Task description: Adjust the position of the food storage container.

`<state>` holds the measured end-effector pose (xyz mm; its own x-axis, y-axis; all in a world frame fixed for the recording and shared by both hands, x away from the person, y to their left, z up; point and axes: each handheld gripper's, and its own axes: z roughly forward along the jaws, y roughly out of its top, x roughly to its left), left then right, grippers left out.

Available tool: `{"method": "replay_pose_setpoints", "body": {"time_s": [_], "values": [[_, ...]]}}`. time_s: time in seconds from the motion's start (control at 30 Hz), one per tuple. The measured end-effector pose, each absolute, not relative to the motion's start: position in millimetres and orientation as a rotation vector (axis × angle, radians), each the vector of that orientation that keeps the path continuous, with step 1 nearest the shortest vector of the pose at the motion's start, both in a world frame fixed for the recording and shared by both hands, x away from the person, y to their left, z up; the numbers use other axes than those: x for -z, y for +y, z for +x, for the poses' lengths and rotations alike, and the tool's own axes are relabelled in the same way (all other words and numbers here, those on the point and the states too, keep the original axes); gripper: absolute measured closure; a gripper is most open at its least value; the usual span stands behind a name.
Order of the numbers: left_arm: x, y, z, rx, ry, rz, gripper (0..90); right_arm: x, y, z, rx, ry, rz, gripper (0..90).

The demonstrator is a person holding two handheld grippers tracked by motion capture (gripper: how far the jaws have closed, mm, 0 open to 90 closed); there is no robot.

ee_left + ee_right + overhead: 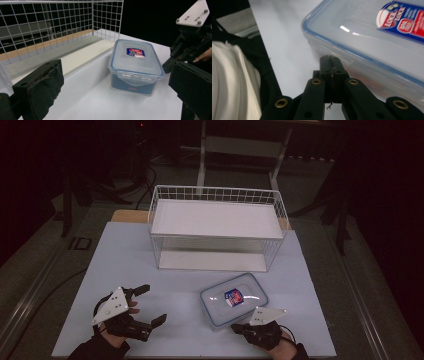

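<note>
R gripper jaws clenched tight w/ nothing between, tips just beside the near side of the plastic box, right under its lid rim. L gripper jaws spread wide, empty, resting on the table well left of the box. Box sits lid on, blue label up, on the table in front of the wire basket, apart from it.

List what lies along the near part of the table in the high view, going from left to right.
The left gripper, black with a grey three-cornered plate and its jaws wide apart → the clear plastic lidded box with a blue seal and a sticker → the right gripper, black with its jaws together at the box's near edge.
</note>
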<state>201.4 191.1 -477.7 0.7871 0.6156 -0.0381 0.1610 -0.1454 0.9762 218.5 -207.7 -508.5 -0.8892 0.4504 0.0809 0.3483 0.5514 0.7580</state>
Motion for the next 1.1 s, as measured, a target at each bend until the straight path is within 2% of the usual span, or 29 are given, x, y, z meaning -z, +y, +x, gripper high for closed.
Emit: {"method": "replay_pose_setpoints", "body": {"time_s": [0.37,1.1], "values": [[478,190,201,-0.442,0.609,1.704,0.0,512,-205,220,-1.242,2.676,0.684,90.0],[479,189,201,-0.436,0.61,1.721,0.0,515,-163,241,-1.235,2.72,0.589,90.0]]}}
